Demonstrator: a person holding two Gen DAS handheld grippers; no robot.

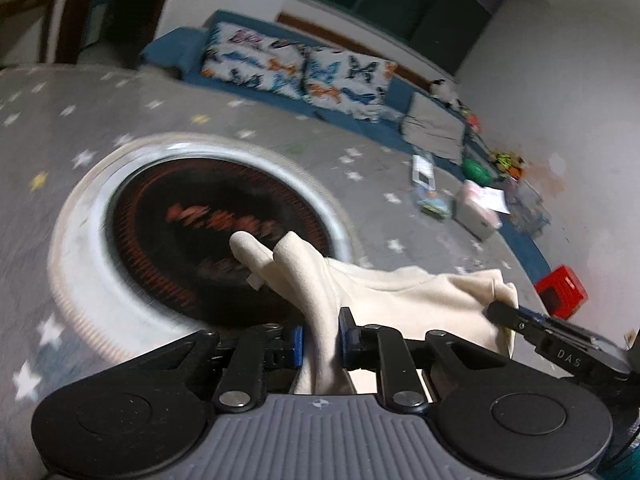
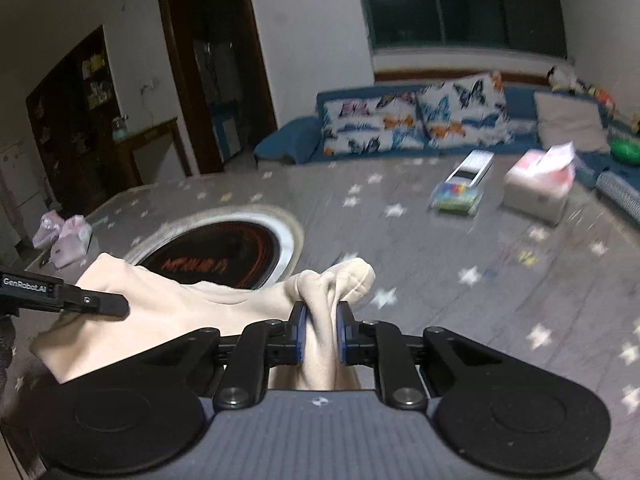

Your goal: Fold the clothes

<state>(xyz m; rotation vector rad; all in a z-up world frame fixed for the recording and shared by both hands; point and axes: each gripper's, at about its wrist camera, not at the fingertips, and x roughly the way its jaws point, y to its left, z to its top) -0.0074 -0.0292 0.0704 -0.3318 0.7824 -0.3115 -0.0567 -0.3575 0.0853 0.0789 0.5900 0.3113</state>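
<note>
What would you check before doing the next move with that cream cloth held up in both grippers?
1. Left gripper shut on the cloth: ok.
2. Right gripper shut on the cloth: ok.
3. Cloth spread flat between the grippers: not ok, it sags and bunches.
4. Which edges or corners are held: cannot tell.
5. Table under the cloth free of clutter: not ok, the round burner lies below it.
6. Boxes well apart from the cloth: ok.

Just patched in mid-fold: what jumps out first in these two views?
A cream garment is stretched between both grippers, the left gripper and right gripper each shut on a bunched end. Behind it, a round black-and-red cooktop is set into the star-patterned grey table.
</note>
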